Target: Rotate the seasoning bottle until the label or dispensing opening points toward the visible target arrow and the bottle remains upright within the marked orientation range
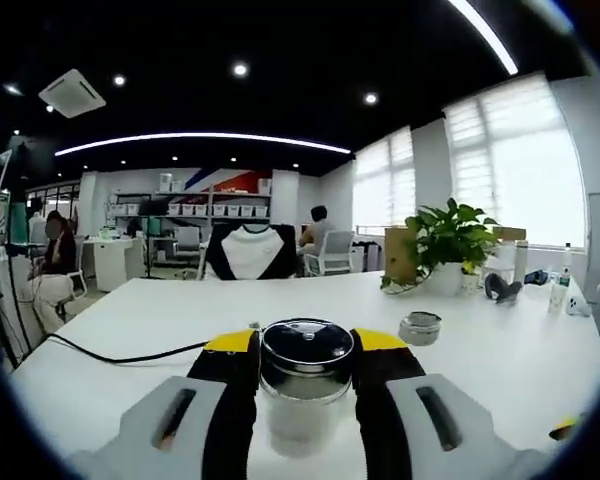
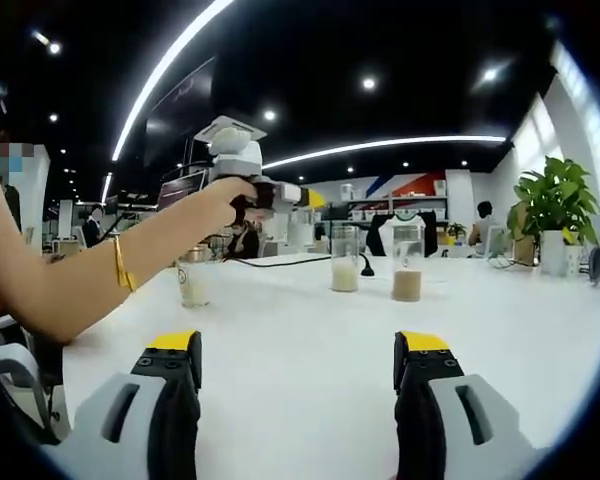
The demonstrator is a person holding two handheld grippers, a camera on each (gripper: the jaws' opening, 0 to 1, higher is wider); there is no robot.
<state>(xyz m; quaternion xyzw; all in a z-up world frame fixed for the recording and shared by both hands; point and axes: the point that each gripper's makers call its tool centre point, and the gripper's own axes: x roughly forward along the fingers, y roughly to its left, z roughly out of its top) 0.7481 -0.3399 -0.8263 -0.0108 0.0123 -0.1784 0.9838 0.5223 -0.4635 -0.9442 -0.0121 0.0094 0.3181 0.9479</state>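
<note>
As jaws clamp, seasoning bottle between

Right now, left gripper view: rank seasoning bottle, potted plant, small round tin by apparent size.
1. seasoning bottle, looks largest, but it sits between the jaws right at the camera, so that is partly nearness.
2. potted plant.
3. small round tin.

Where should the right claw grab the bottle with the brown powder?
Take the brown-powder bottle by its straight glass body, about mid-height, coming in level from the near side. It stands upright on the table, and the right claw is open and already faces it. The pale-powder bottle stands close on one side, so keep the jaws centred to avoid bumping it.
</note>
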